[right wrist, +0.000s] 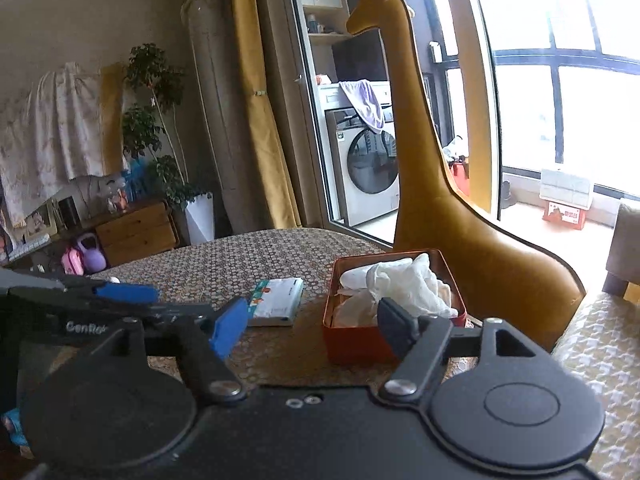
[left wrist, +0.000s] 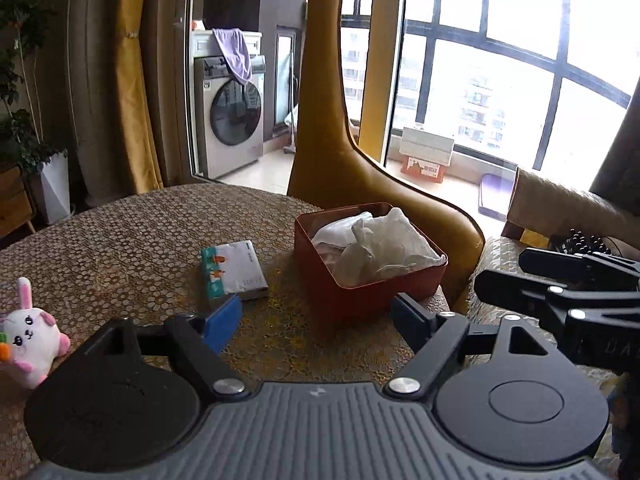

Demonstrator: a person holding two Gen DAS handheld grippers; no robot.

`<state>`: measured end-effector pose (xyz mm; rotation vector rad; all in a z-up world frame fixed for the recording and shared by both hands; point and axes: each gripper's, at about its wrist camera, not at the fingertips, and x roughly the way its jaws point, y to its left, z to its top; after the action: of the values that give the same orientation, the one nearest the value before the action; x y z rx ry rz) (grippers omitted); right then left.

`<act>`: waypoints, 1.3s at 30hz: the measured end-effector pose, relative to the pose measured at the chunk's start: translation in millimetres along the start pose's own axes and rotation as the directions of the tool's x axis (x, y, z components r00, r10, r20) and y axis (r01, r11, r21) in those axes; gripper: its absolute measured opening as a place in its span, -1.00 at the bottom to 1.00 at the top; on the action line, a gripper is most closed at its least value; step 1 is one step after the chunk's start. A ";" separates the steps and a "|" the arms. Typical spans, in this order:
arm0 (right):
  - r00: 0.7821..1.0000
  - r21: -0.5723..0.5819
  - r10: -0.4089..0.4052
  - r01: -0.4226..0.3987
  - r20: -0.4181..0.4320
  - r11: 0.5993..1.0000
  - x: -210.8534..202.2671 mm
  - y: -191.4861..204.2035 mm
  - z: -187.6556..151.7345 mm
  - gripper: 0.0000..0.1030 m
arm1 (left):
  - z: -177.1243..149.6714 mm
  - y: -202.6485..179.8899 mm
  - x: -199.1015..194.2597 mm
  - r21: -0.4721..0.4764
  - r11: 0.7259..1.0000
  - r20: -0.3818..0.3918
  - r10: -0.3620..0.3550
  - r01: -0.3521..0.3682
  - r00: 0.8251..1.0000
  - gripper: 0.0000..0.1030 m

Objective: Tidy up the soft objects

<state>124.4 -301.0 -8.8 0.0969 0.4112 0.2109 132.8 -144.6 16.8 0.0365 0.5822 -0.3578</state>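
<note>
A red box (left wrist: 376, 294) holding crumpled white cloths (left wrist: 380, 244) stands on the patterned table (left wrist: 120, 240). A white and teal tissue pack (left wrist: 234, 270) lies to its left. A white and pink plush rabbit (left wrist: 30, 336) sits at the table's left edge. My left gripper (left wrist: 316, 320) is open and empty, just short of the box. My right gripper (right wrist: 312, 326) is open and empty, near the box (right wrist: 360, 340) and the tissue pack (right wrist: 276, 300). The cloths (right wrist: 404, 284) fill the box. The left gripper (right wrist: 120, 292) shows at the left of the right wrist view.
A tall yellow giraffe figure (left wrist: 332, 120) stands right behind the table. A padded seat (right wrist: 600, 360) lies to the right. A washing machine (left wrist: 232, 120), curtains and a potted plant (right wrist: 160, 120) stand further back.
</note>
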 end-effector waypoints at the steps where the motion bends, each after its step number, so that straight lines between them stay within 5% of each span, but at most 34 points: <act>1: 1.000 0.002 -0.002 0.002 0.005 1.000 -2.7 1.3 -2.3 0.44 | -1.9 0.2 -3.4 0.002 1.000 0.006 -0.001 0.001 1.000 0.61; 20: 0.997 -0.009 0.000 0.001 0.074 1.000 -33.8 18.5 -16.7 0.99 | -22.1 -4.5 -43.3 0.034 0.999 0.089 -0.018 0.015 0.996 0.95; 39: 0.991 -0.018 -0.084 0.086 0.103 0.996 -38.3 19.9 -20.8 0.99 | -25.2 3.2 -52.4 -0.019 1.000 0.087 -0.006 0.007 0.996 0.96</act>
<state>78.0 -289.1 -10.3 0.0679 0.3106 0.1255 79.9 -121.5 24.0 0.0003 0.4994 -0.3583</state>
